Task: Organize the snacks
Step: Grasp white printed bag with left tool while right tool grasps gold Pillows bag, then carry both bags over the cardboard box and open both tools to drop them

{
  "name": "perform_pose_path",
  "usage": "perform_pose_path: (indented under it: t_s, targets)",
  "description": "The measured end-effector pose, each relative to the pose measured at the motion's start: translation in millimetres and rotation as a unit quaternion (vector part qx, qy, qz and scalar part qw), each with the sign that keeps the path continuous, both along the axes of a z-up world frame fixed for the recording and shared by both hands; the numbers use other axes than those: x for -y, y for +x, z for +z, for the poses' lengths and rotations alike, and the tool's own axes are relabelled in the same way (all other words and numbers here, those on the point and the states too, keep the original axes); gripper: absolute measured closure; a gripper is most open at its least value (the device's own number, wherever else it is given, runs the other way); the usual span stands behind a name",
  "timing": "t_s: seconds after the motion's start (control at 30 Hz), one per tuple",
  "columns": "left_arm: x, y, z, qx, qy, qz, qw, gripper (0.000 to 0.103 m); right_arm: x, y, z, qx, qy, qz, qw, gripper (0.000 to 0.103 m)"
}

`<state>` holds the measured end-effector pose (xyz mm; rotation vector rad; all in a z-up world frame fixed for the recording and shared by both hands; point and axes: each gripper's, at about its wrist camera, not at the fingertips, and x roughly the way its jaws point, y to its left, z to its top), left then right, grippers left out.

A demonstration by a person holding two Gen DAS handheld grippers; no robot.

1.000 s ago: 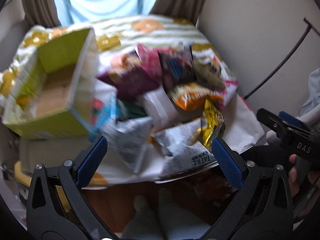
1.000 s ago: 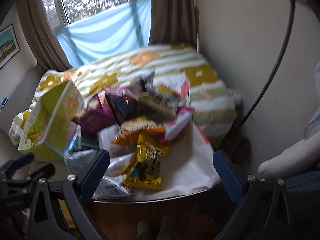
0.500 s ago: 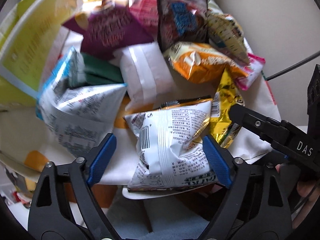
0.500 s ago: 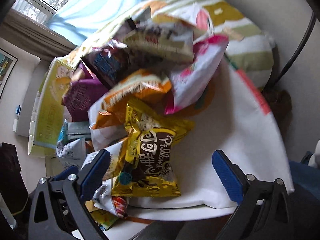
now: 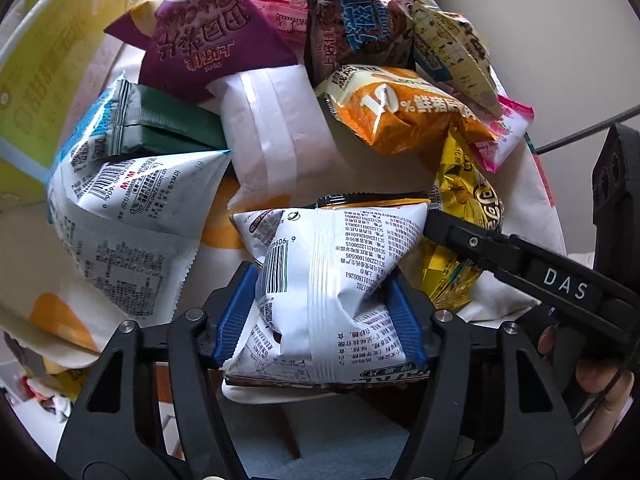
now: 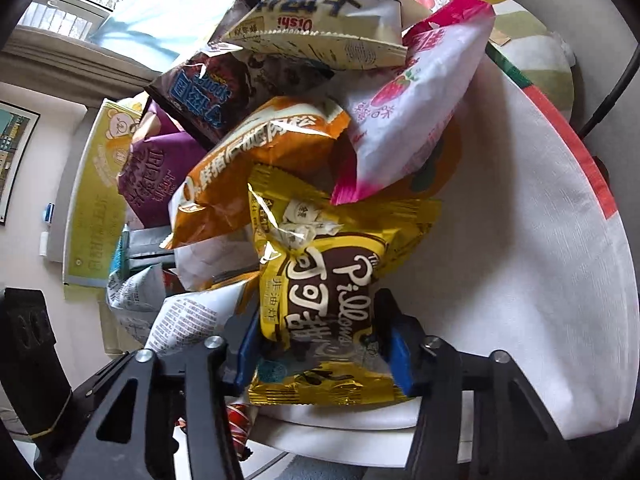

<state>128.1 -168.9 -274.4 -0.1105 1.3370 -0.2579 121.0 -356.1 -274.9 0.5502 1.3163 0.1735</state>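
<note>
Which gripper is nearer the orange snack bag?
Right. The right gripper clamps the yellow bag touching the orange snack bag; the left gripper clamps a white bag farther off.

Ten snack packets can be counted, most of them heaped beyond the white printed packet. That kind numbers two: the second white printed packet lies to its left. There is one of each other kind: a dark green packet above that second one, a plain white packet straight behind the landmark, a purple packet, a dark brown packet with blue lettering, an orange packet, a cream Oishi packet, a pink-and-white strawberry packet, and a yellow Pillows packet just right of the landmark. One yellow-green carton stands far left.
</note>
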Motion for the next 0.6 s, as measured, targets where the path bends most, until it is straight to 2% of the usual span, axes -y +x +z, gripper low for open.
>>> perform_pose_path:
  t_s: [0.27,0.43,0.6]
  targets:
    - [5.1,-11.7,44.4,0.034,0.008,-0.008,0.9993,0.043,8.9,-12.2,28.3,0.024,0.006,-0.007,1.000,0.056]
    - [-4.6,-29.9,81.4,0.083,0.006,-0.002,0.9966,0.043,10.7,-20.8,60.2,0.057,-0.011,0.002,0.998,0.057]
    - [-24.6,-27.0,115.9,0.127,0.002,0.014,0.9918,0.043,-1.9,-17.1,104.4,0.110,-0.043,0.022,0.993,0.057]
